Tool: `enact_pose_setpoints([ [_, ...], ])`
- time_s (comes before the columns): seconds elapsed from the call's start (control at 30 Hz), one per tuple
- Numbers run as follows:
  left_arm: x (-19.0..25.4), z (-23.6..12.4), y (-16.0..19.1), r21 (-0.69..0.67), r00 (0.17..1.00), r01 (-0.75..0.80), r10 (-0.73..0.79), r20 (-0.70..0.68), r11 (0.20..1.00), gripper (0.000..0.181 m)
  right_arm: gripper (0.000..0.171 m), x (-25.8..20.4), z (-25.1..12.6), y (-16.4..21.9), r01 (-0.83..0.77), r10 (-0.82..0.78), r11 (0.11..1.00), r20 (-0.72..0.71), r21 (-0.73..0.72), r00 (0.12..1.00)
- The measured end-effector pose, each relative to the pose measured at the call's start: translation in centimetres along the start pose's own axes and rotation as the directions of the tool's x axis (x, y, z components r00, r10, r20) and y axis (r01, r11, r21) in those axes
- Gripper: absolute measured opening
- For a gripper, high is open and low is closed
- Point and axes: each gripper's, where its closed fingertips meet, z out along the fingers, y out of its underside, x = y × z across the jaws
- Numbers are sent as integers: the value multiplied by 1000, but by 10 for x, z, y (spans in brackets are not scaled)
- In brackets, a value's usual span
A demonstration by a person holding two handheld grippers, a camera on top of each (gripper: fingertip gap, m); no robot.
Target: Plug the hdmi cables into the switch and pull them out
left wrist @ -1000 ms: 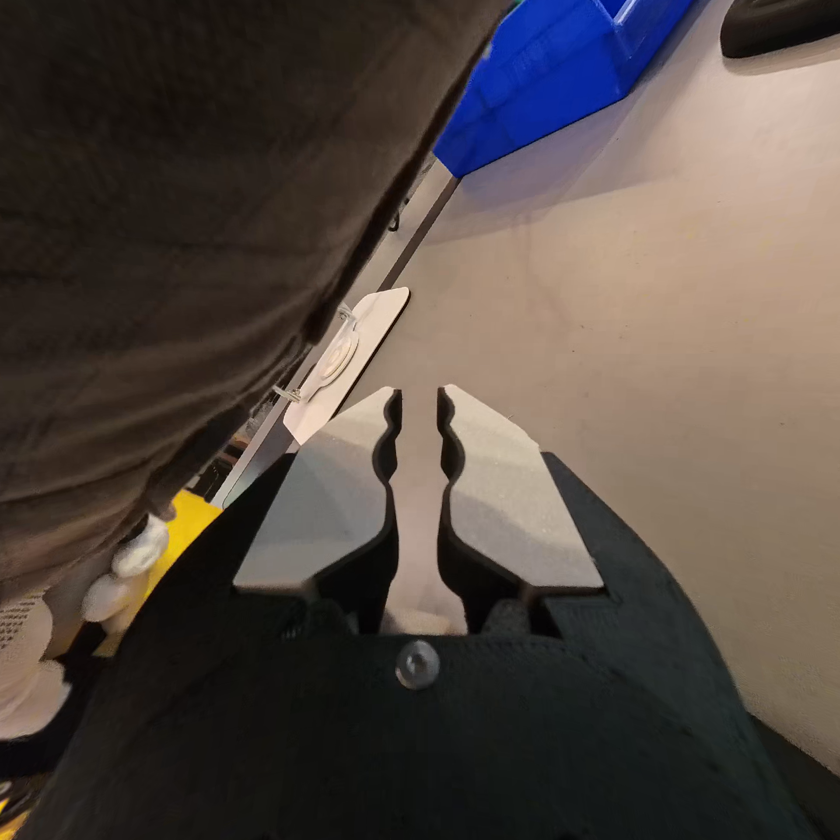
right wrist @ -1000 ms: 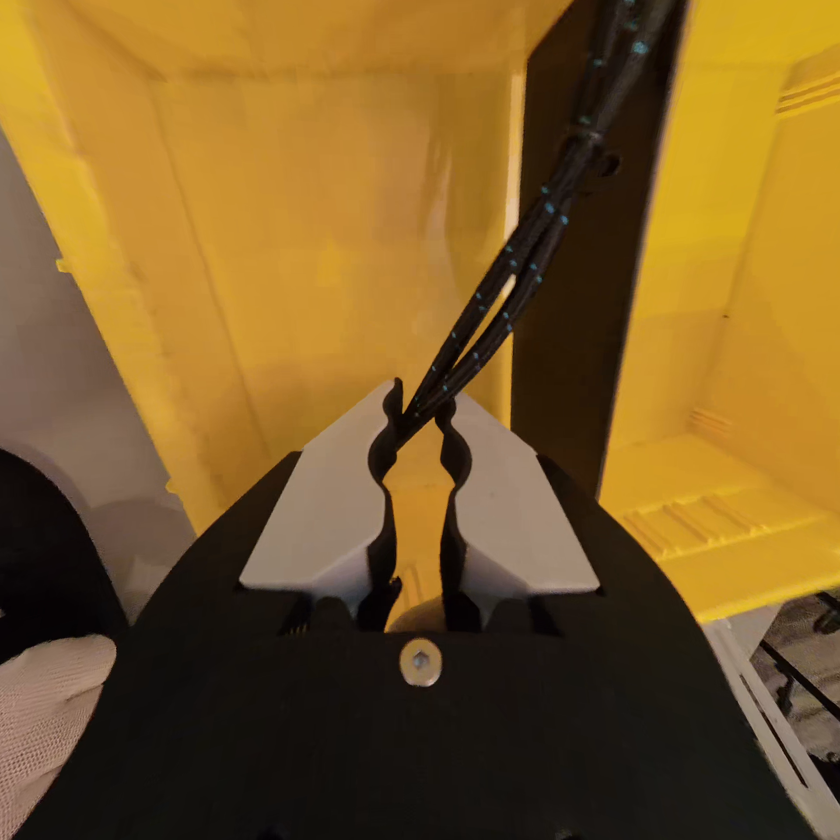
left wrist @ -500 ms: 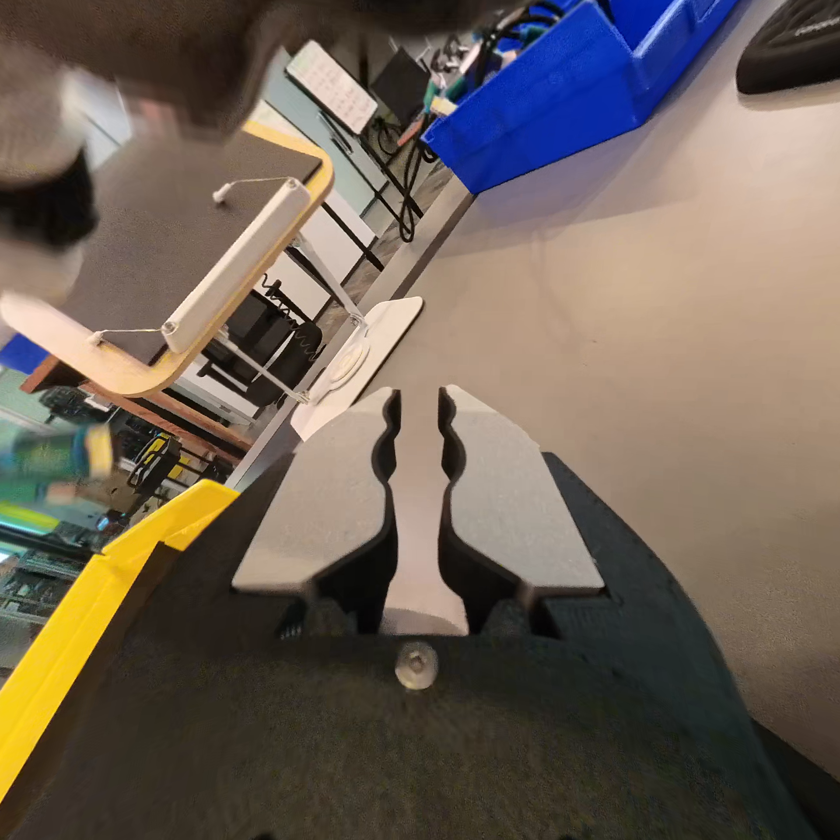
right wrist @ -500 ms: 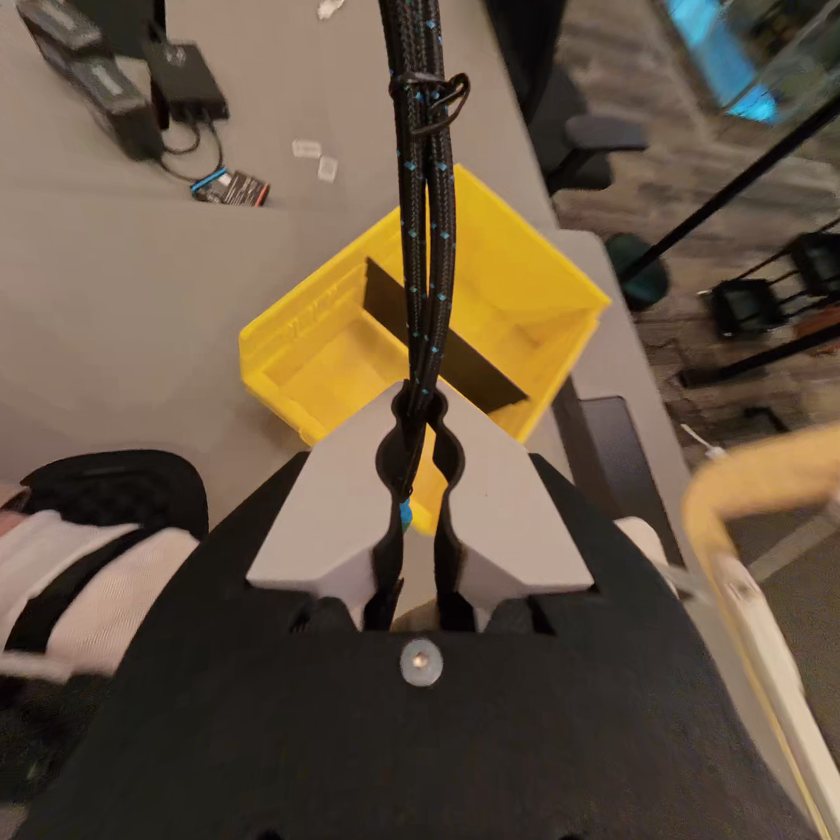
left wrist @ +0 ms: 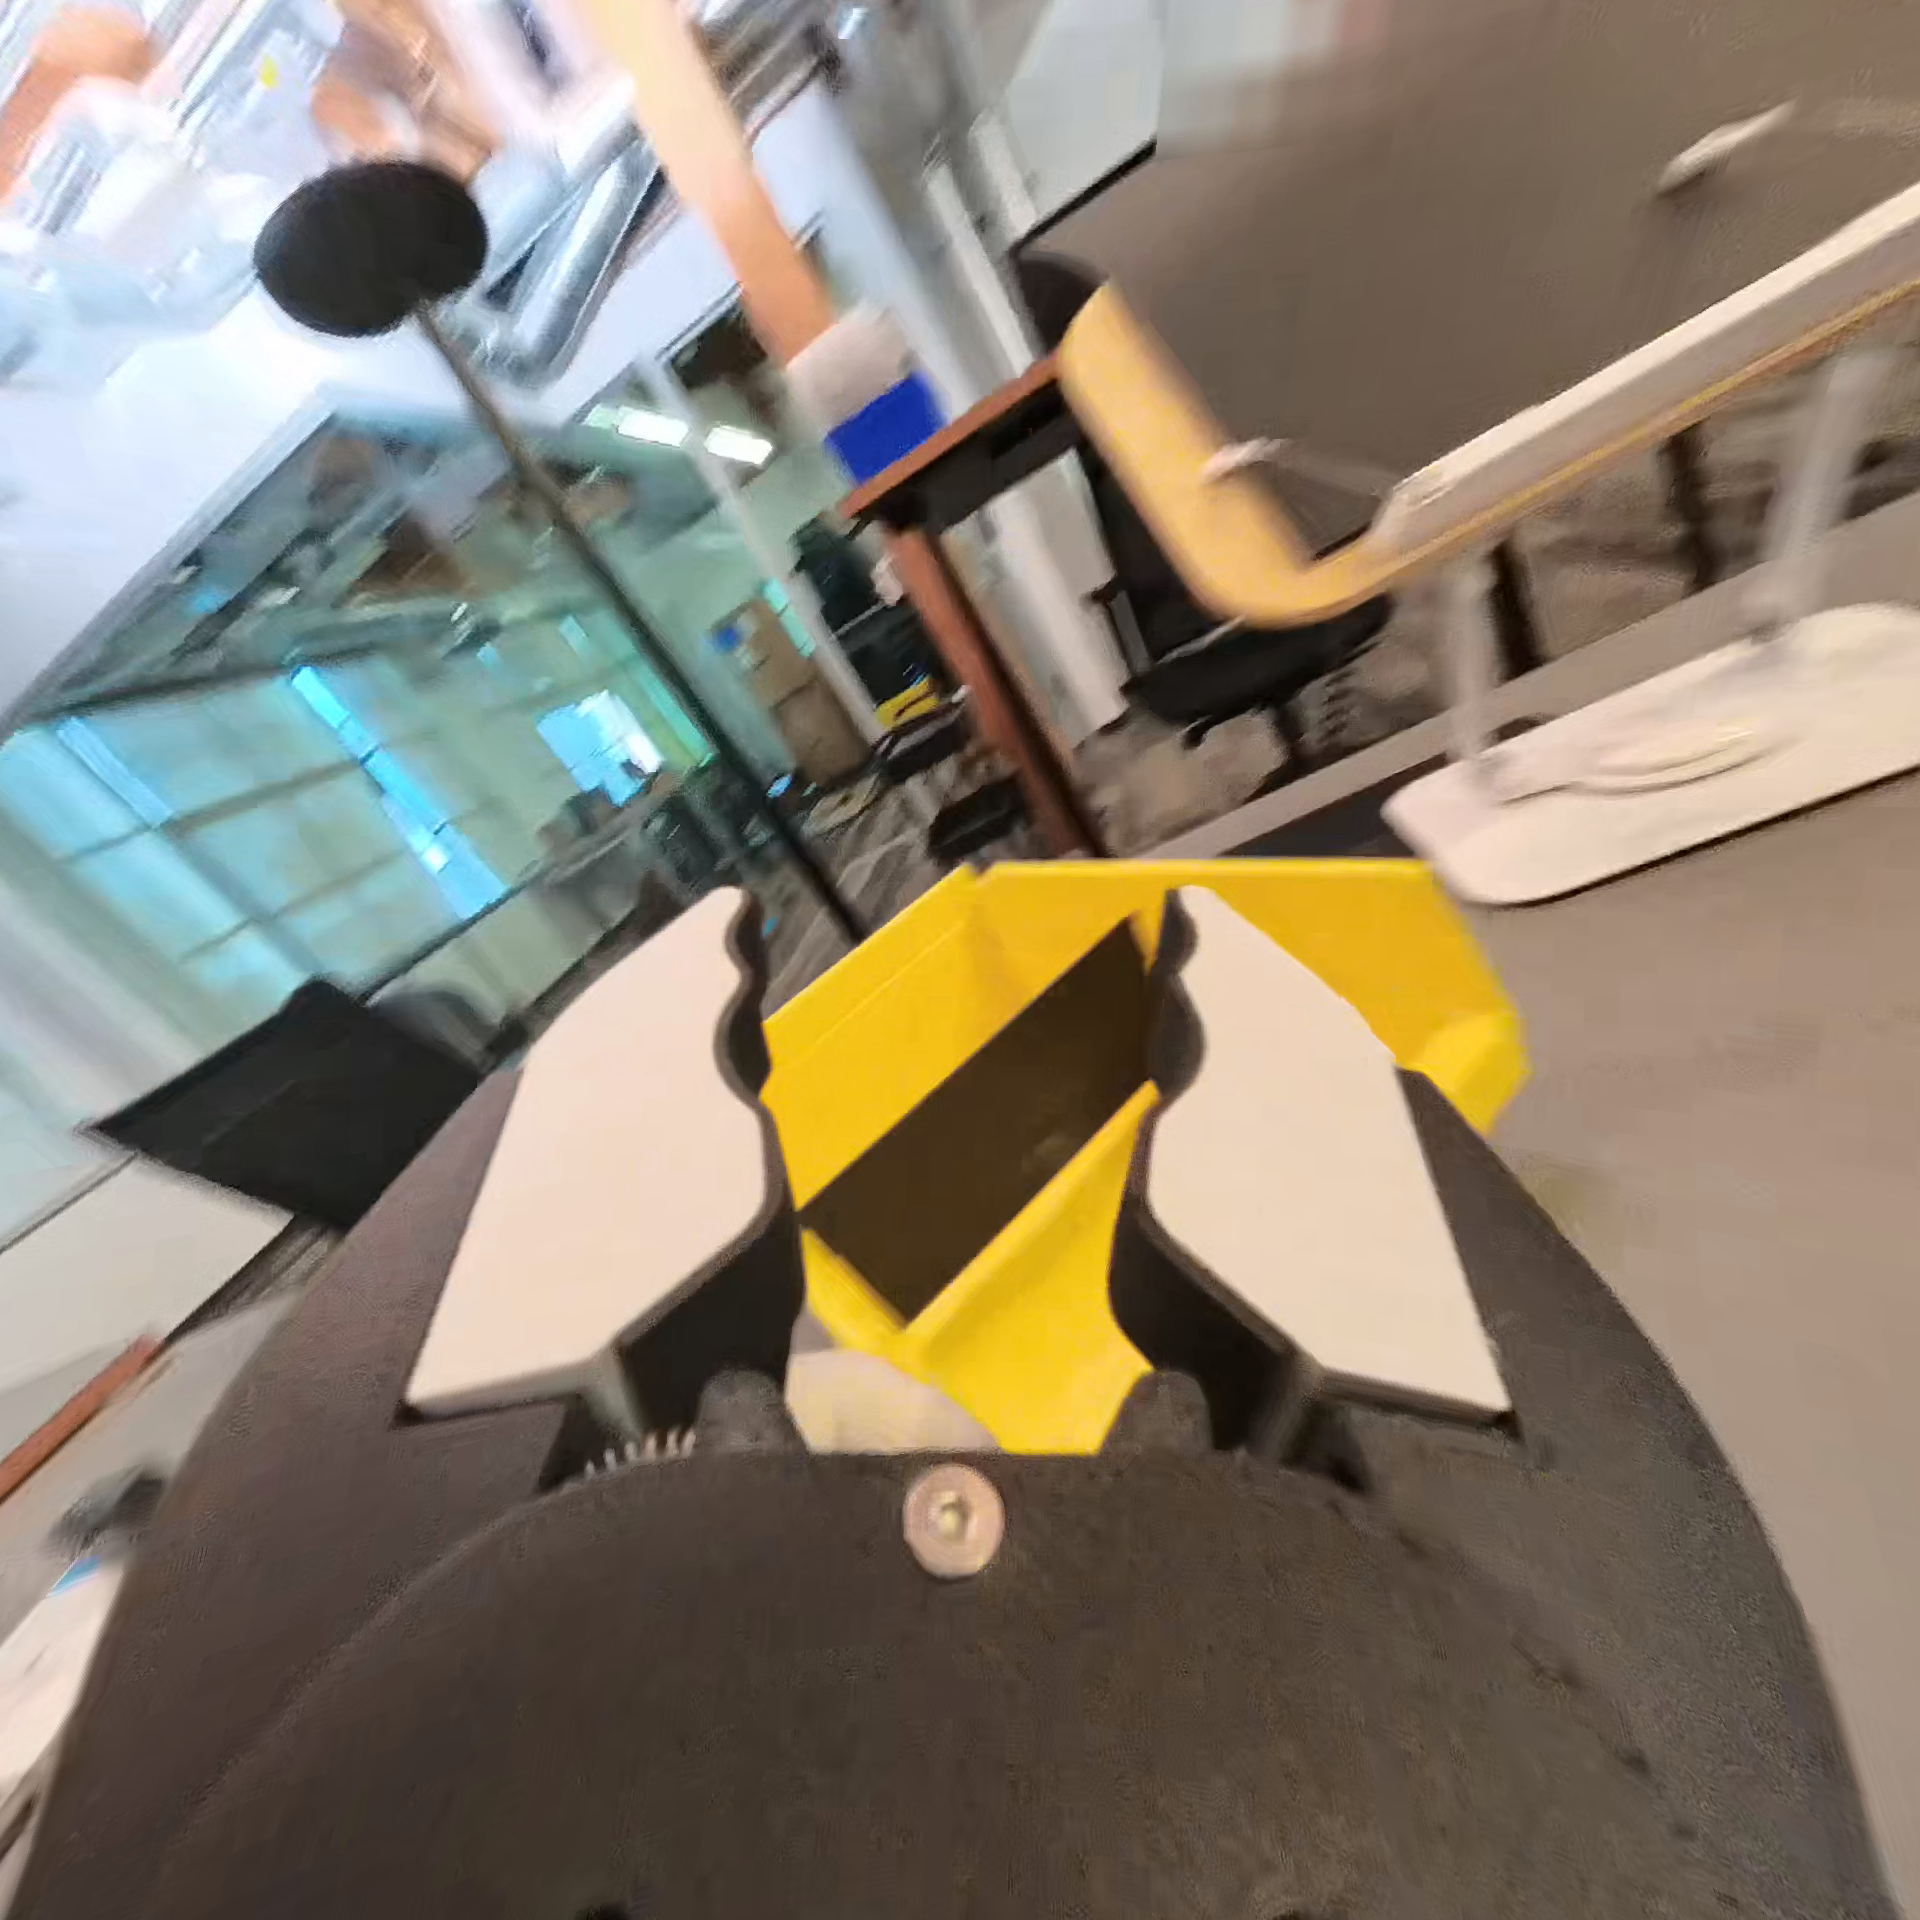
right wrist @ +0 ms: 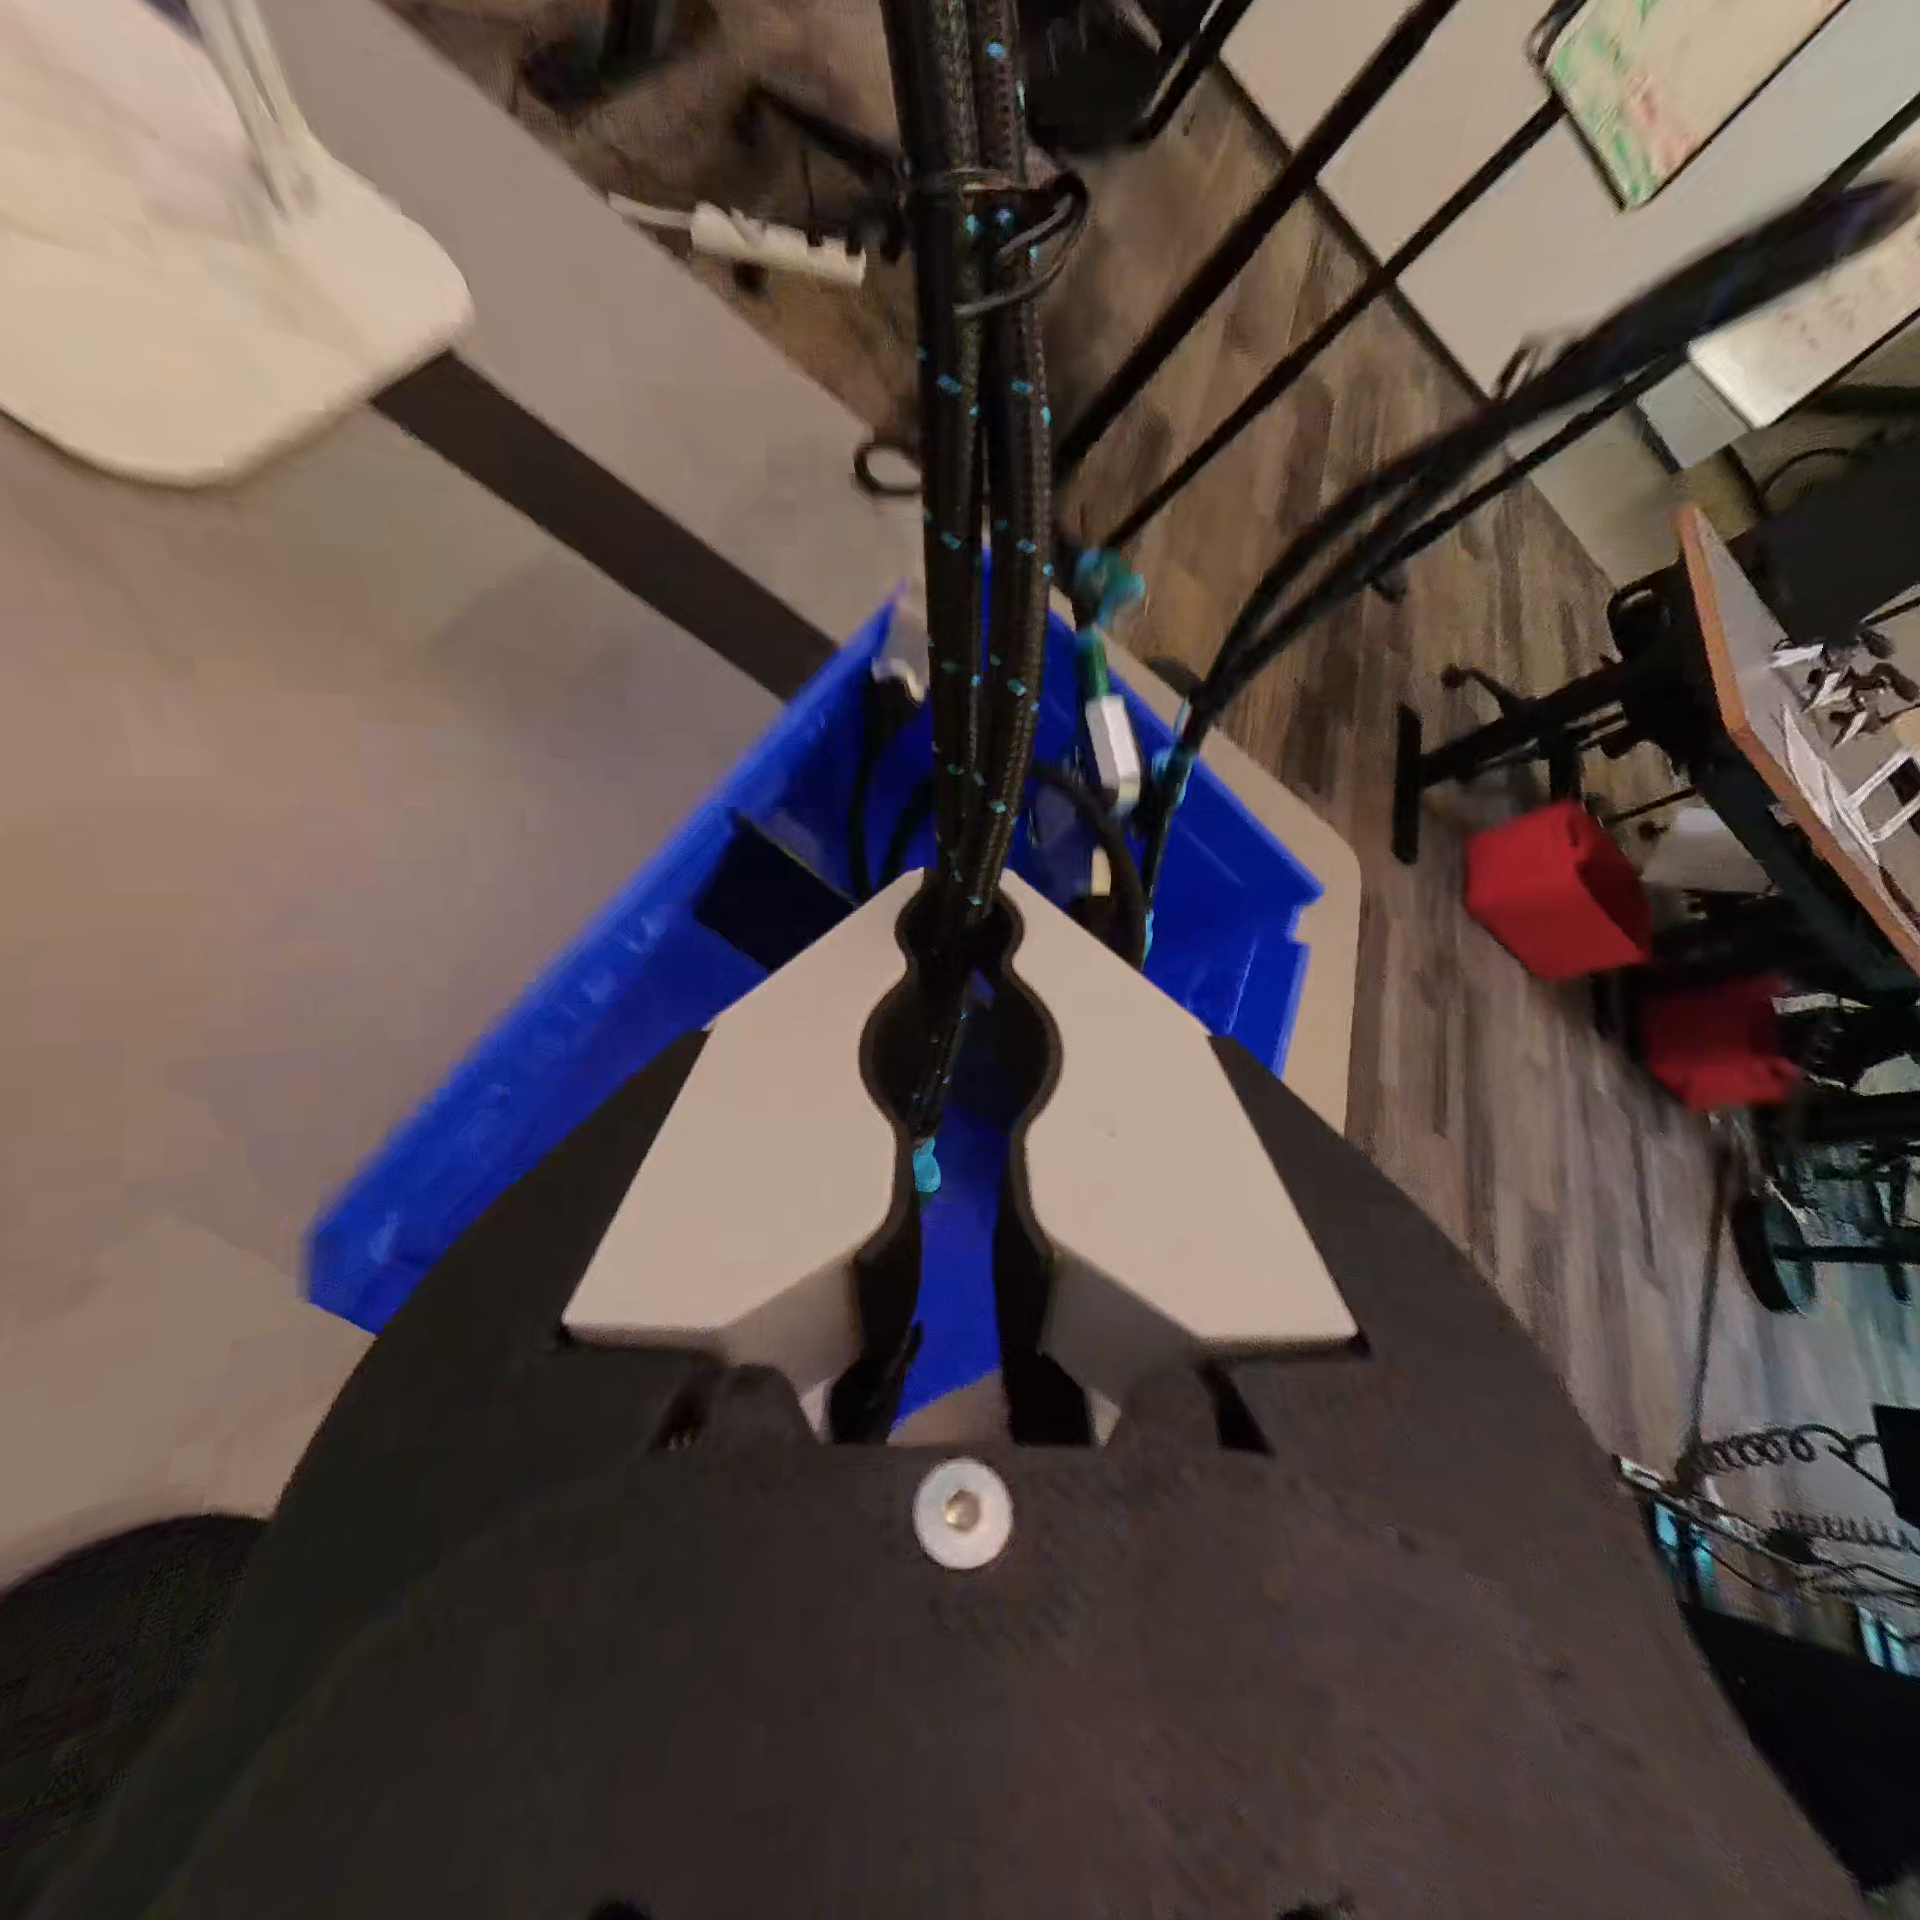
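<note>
My left gripper (left wrist: 961, 914) has its two pale fingers spread wide apart, holding nothing. Between them I see a yellow bin (left wrist: 1340, 935) on the grey table (left wrist: 1714, 1091), with a black divider (left wrist: 977, 1122) standing across its inside. Beyond the bin, to the right, a white flat base (left wrist: 1683, 769) rests on the table; the background is blurred.

The hdmi cables (right wrist: 971, 540) wear a rough black braided sleeve flecked with blue. The yellow bin (left wrist: 1340, 935) and blue bin (right wrist: 582, 1039) look like smooth glossy plastic. The surface (right wrist: 260, 790) is matt grey. Each tool's body is grainy matt black.
</note>
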Motion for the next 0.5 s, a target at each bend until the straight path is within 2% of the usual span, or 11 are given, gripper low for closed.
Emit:
enact_pose_setpoints([
  [0.07, -28, 9, 25, -99, 997, -5, 12, 75, 995, 91, 4, -8, 19, 35, -4, 10, 997, 70, -79, 998],
  [0.1, -34, 14, 41, -167, 996, -15, 29, 78, 986, 100, 19, -14, 26, 47, -9, 21, 994, 111, -111, 994],
  [0.17, -41, 24, 79, -320, 997, -1, 26, 74, 947, 116, 49, -8, 27, 55, 4, 4, 996, 89, -89, 996],
  [0.27, -24, 35, 123, -465, 990, 127, -138, 11, 876, 117, 52, 28, 7, 56, -73, 73, 997, -13, -15, 997],
  [0.37, -14, 44, 157, -562, 956, 256, -294, 23, 787, 96, 68, 83, -6, 92, -158, 144, 985, -176, -65, 974],
  [0.43, -17, 49, 168, -558, 932, 332, -356, 70, 760, 65, 93, 85, 7, 135, -233, 215, 954, -113, -188, 970],
  [0.47, -19, 51, 171, -555, 921, 362, -378, 91, 749, 56, 95, 79, 15, 155, -253, 243, 934, -68, -254, 968],
  [0.5, -23, 53, 174, -553, 912, 388, -394, 115, 738, 44, 89, 71, 23, 170, -256, 258, 922, -31, -290, 966],
])
